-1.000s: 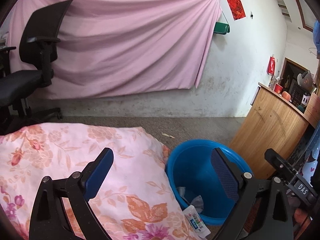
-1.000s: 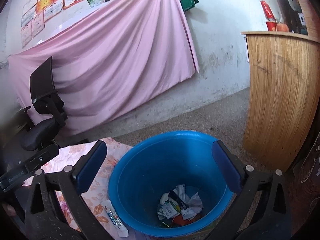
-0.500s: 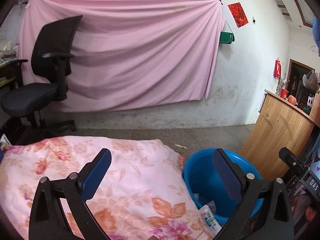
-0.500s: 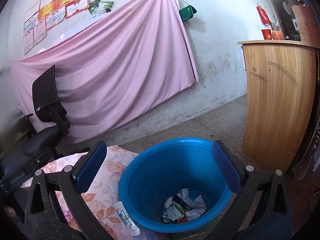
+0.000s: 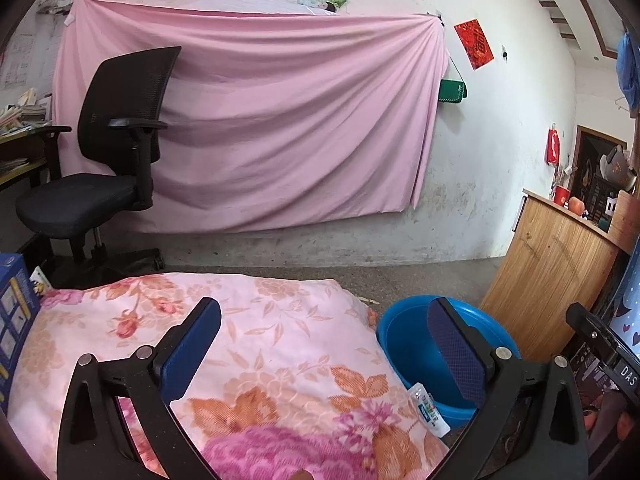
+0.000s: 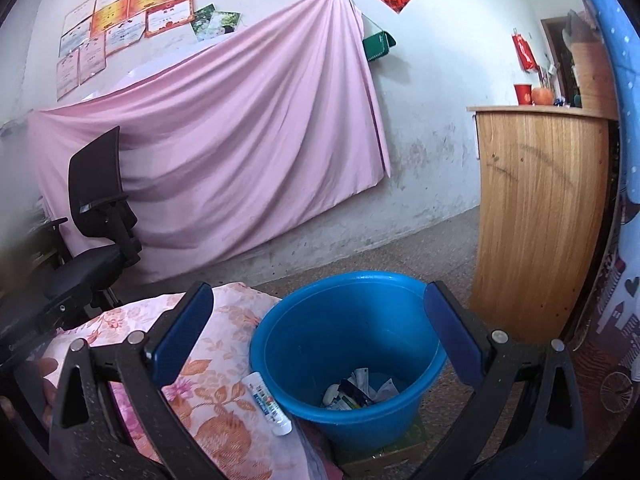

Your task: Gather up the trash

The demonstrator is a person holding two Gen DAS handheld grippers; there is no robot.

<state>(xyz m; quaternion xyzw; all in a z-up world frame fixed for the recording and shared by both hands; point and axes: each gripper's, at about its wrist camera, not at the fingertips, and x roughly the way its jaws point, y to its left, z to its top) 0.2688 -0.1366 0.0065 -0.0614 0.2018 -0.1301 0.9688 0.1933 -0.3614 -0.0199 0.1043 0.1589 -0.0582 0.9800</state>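
So both grippers are wide open and holding nothing right now. The last bit of loose trash looks like the small white tube (image 6: 267, 409) lying on the floral bedspread (image 5: 256, 344), right at the edge next to the blue bucket (image 6: 280, 344). The tube sits low and left of centre for the right gripper (image 6: 318, 334), with its long axis running diagonally, cap end pointing down toward the camera. For the left gripper (image 5: 324, 344) the tube (image 5: 430, 410) is off to the lower right, just under the right finger. The right one seems nearer, though the fisheye warps things, so it's hard to be sure. The bucket already has crumpled wrappers (image 6: 358, 390) at the bottom. The bedspread is soft and lumpy, so the tube may sink in when pinched. Room-wise: pink sheet (image 5: 280, 120) on the wall, black office chair (image 5: 108, 160), wooden cabinet (image 6: 540, 216) and concrete floor behind.
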